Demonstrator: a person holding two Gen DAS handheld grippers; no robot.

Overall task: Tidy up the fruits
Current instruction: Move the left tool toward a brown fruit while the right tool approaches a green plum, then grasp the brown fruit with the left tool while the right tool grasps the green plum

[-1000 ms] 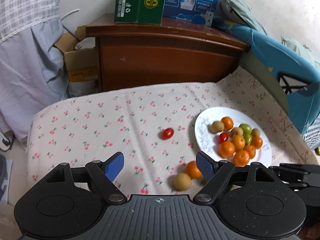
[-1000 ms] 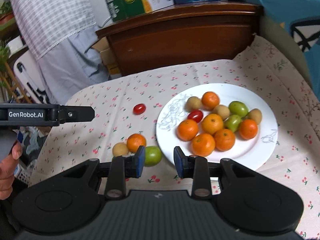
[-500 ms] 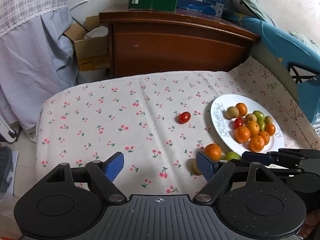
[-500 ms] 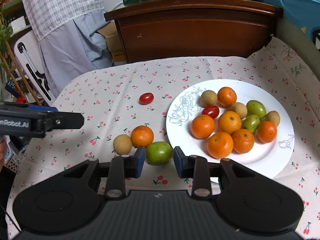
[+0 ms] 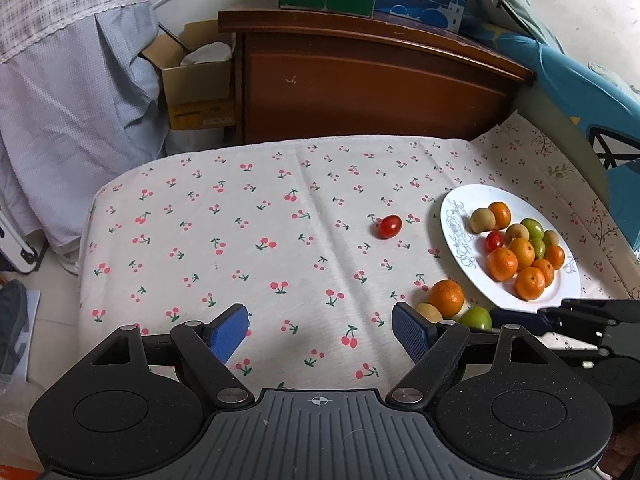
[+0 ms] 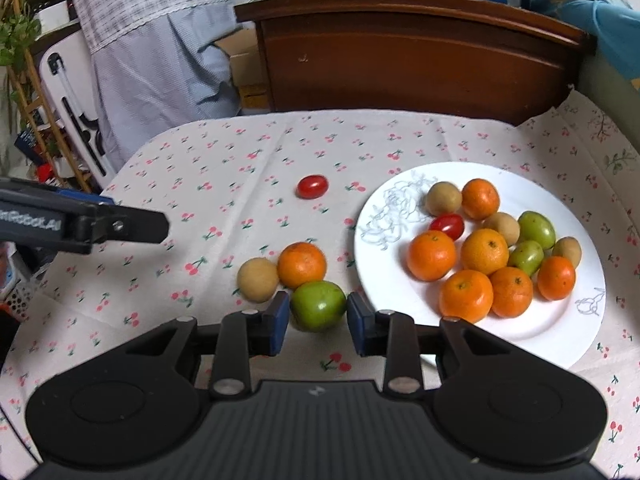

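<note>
A white plate (image 6: pixel 532 328) holds several oranges, green fruits, tan fruits and a cherry tomato. Beside it on the cherry-print cloth lie a green fruit (image 6: pixel 318 305), an orange (image 6: pixel 302 264), a tan fruit (image 6: pixel 257 279) and a red cherry tomato (image 6: pixel 312 186). My right gripper (image 6: pixel 316 322) is open, its pads on either side of the green fruit with small gaps. My left gripper (image 5: pixel 320 334) is open and empty over the cloth, left of the loose fruits (image 5: pixel 446 298). The plate also shows in the left wrist view (image 5: pixel 456 236).
A dark wooden cabinet (image 5: pixel 372 92) with cartons on top stands behind the table. A blue cushion (image 5: pixel 592 80) lies at the right. Hanging cloth (image 6: pixel 160 60) and a cardboard box (image 5: pixel 196 80) are at the back left. The table's left edge drops off near my left gripper.
My right gripper moved forward so the green fruit now sits between its pads. My left gripper drew back and left; the table looks farther away.
</note>
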